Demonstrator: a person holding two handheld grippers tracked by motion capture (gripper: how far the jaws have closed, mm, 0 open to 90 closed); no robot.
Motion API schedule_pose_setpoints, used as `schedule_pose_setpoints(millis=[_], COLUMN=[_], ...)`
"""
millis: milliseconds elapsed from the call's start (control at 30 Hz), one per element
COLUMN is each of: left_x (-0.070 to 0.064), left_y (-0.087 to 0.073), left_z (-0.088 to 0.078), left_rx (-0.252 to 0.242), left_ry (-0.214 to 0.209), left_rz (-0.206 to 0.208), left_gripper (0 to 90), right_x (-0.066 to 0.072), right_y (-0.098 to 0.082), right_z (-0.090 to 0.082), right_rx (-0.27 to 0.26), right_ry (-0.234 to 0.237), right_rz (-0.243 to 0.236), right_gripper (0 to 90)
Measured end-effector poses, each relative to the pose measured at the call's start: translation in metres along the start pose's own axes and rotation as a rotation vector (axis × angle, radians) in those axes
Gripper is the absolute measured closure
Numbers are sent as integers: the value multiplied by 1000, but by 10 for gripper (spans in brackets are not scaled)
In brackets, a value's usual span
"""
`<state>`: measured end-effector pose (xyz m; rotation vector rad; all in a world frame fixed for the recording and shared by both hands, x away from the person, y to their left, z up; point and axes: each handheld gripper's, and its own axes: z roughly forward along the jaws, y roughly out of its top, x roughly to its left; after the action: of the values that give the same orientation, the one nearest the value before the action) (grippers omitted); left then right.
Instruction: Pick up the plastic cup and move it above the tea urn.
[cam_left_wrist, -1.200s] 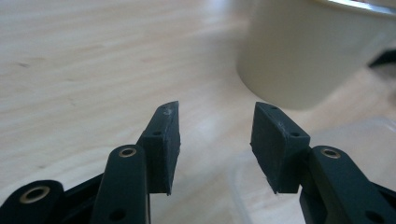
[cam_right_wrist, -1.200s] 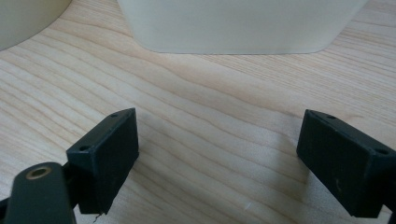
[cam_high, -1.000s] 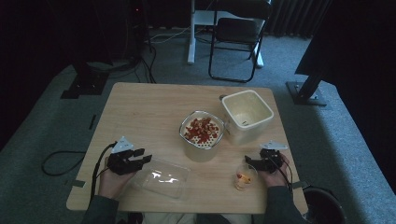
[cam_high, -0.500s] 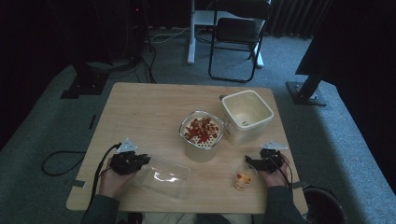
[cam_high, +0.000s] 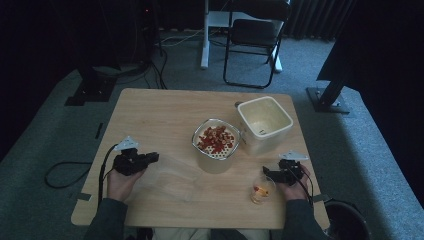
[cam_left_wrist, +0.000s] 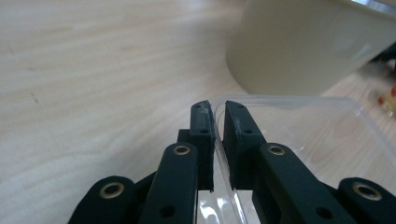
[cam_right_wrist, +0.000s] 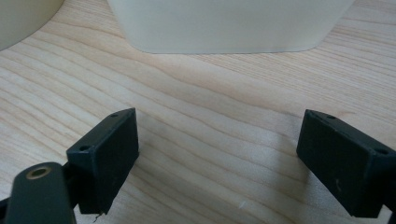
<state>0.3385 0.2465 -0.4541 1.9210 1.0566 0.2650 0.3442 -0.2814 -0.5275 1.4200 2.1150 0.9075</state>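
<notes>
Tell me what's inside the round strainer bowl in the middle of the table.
The strainer bowl holds a heap of red pieces on its perforated insert. Anything beneath that insert is hidden from the high view.

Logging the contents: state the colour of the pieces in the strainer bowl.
Mostly red, with a few paler bits, in the strainer bowl; the high view shows them best.

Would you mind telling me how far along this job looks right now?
Done: the strainer sits in its pot, holding red pieces. In hand: the left gripper is shut on the clear container wall. Left: the right gripper is open, holding nothing, beside the small glass.
</notes>
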Motion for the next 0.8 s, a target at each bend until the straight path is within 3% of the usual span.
schedule_pose_setpoints(millis=[200, 367, 800], left_x=[7, 14, 17], left_y=[11, 26, 79], left_z=[-4, -13, -37], left_rx=[-13, -52, -123], left_ry=[34, 46, -1], left_rz=[6, -6, -1], left_gripper=[841, 841, 841], right_x=[0, 0, 0], right_y=[0, 0, 0], right_z=[0, 0, 0], right_rx=[0, 0, 1], right_ry=[-1, -1, -2], right_rz=[1, 2, 4], right_gripper=[123, 123, 123])
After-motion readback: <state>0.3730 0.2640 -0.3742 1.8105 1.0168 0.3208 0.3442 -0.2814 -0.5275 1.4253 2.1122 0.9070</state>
